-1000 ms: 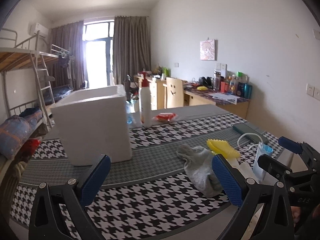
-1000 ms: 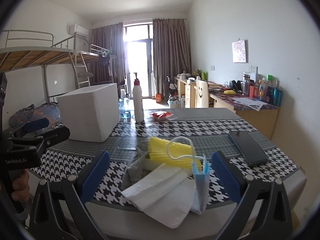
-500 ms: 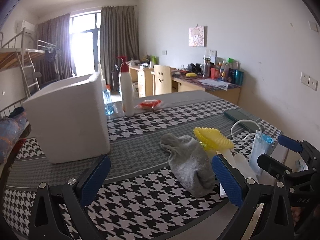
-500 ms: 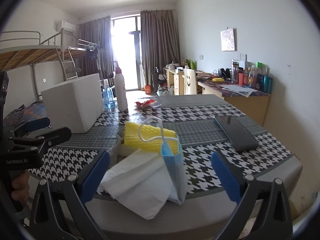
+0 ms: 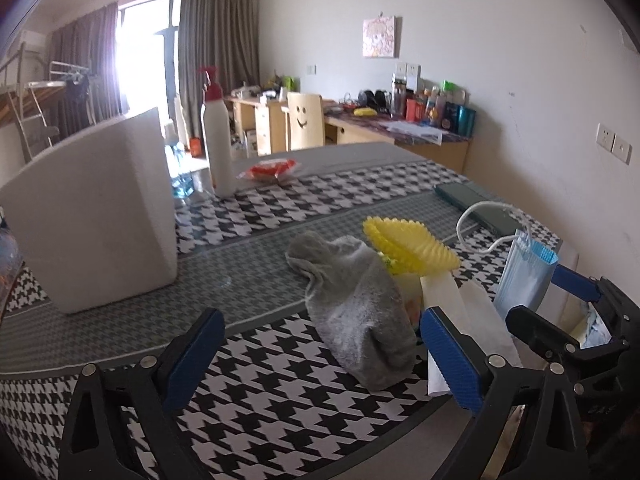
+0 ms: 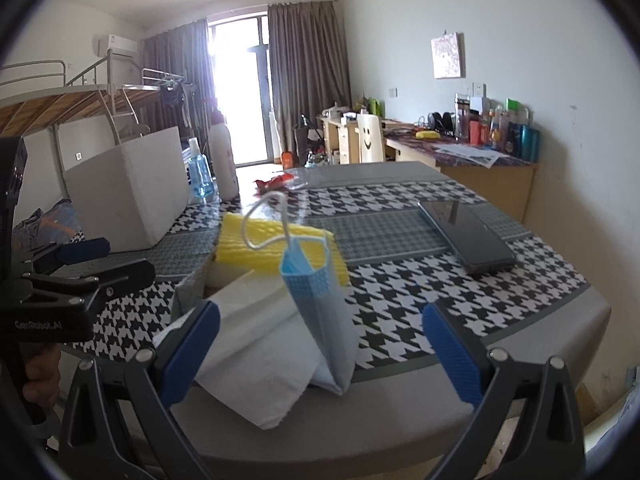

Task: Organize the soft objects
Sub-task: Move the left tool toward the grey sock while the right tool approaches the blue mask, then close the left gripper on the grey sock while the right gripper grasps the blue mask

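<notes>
The left hand-held gripper (image 5: 320, 354) and right hand-held gripper (image 6: 320, 350) both hover side by side, jaws spread wide.

From the right wrist, the grey sock (image 6: 188, 294) shows only as a sliver behind the white tissue (image 6: 256, 344). The yellow sponge (image 6: 276, 248) is partly covered by the blue mask (image 6: 320, 320). The white foam box (image 5: 92, 220) hides the blue bottle (image 5: 180, 176). The far desk's bottles (image 6: 500, 132) are too small to identify.

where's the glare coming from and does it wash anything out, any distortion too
Left wrist view: the window is blown out, haze spreading over the curtains; the sock stays clear. Right wrist view: the same window flares white behind the bottle; the fisheye bends the table edge, corners vignetted black.
</notes>
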